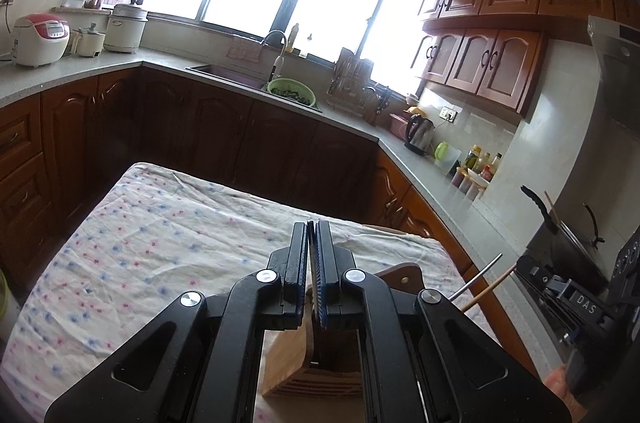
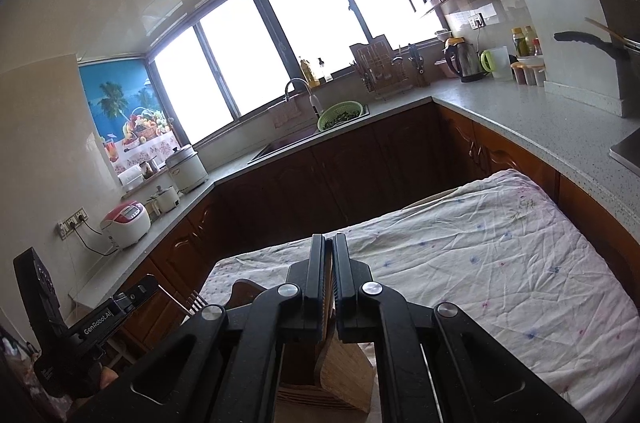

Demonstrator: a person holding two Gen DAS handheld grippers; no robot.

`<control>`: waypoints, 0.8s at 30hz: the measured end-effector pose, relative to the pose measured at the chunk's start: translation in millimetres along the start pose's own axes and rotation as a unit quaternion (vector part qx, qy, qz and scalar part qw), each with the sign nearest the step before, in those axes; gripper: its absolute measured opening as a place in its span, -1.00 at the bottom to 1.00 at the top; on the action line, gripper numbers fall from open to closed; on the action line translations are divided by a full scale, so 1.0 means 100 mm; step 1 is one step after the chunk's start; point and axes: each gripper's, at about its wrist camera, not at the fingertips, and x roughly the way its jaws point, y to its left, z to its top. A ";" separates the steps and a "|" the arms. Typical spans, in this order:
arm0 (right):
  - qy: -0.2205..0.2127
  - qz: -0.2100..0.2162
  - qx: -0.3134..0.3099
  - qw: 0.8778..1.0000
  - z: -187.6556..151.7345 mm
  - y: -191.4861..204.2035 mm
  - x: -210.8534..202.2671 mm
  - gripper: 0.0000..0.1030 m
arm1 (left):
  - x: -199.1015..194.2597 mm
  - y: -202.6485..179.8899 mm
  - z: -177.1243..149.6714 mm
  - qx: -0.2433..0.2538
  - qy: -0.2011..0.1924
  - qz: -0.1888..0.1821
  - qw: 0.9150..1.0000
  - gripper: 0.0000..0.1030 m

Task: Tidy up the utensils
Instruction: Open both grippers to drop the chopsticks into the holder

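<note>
With both grippers' jaws closed on thin utensils above the wooden holder at lower centre, a slot could be missed.

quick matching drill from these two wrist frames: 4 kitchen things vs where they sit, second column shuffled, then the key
Things:
1. green colander
2. rice cooker
3. electric kettle
4. wooden utensil block

Places:
A. on the cloth-covered table, right below the grippers
B. on the counter at the left end, near a wall socket
C. at the sink under the window
D. on the right-hand counter, beside a clear jug with a green lid

Pairs: 1-C, 2-B, 3-D, 4-A
</note>
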 end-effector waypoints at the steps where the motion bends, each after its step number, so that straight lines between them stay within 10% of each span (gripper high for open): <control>1: 0.001 0.000 0.000 1.000 0.00 0.00 0.00 -0.93 | 0.00 0.00 0.00 0.001 0.001 0.000 1.000 -0.93; 13: 0.009 0.000 -0.002 1.000 0.01 -0.01 0.03 -0.87 | 0.00 0.03 0.03 0.003 0.014 0.000 1.000 -0.93; 16: 0.014 0.001 0.002 1.000 -0.01 -0.03 0.05 -0.81 | -0.02 0.04 0.03 0.002 0.020 -0.003 1.000 -0.66; 19: 0.010 0.004 0.015 1.000 -0.02 -0.06 0.01 -0.33 | -0.10 0.07 0.03 -0.008 0.012 0.006 1.000 0.11; 20: 0.007 0.007 0.019 1.000 -0.03 -0.08 -0.01 0.07 | -0.14 0.08 0.03 -0.008 0.008 0.006 1.000 0.16; 24: -0.003 0.009 0.025 1.000 -0.03 -0.10 -0.13 0.53 | -0.29 0.10 0.01 -0.009 0.005 0.004 1.000 0.43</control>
